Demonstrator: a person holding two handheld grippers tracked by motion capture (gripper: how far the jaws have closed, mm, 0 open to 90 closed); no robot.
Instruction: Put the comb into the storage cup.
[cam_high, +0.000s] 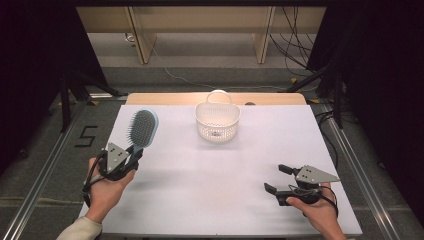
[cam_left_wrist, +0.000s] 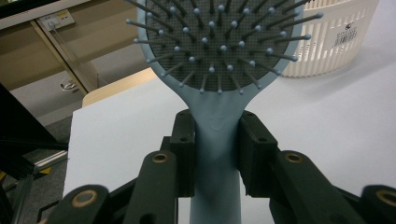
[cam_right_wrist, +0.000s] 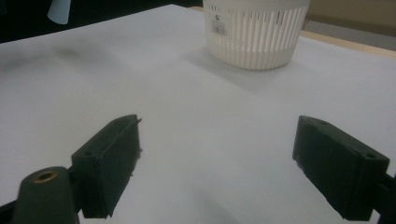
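A person seated at a white-covered table is working two hand-held grippers, with a white slatted basket standing near the table's far edge as the scene's fixed point. The left gripper is clenching the handle of a pale blue hairbrush, well to the left of the basket and a little nearer the person. The brush is pointing away from the person, its dark bristle pad facing up and toward the basket's side of the table.

In the left gripper view, the two black jaws are pressing against either side of the hairbrush at its narrow neck, just below the oval head, with the bristles fanning out above them; the basket is sitting beyond the brush head at the upper right, apart from it.

The right gripper is resting in the person's right hand well to the right of the basket and nearer the person, close to the table's front edge. Its jaws are standing wide apart with nothing between them. In the right gripper view the two black pads are framing bare white tabletop, and the basket is standing ahead of them, barcode label showing on its wall.

The left hand is gripping its tool from beneath, a light sleeve showing at the wrist.
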